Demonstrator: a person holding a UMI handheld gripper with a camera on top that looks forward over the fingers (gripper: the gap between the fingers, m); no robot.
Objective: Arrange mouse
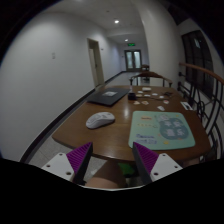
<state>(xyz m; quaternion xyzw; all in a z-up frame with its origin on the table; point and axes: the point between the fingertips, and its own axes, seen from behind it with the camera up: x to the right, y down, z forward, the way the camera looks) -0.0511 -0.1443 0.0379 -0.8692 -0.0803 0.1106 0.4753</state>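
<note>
A: How many things sit on the counter (95,135)?

B: One mouse (100,120), one pale green mat (160,128), one closed dark laptop (108,96), plus a scatter of small white items toward 1 o'clock, too small to count.

A: How does the mouse look?

B: Pale grey-white, rounded and low, resting flat on the brown wood at about 11 o'clock from the gripper (111,160), beyond the fingers (74,159) and left of the mat.

A: And the fingers?

B: Spread apart with nothing between them, purple pads facing inward, short of the mouse.
</note>
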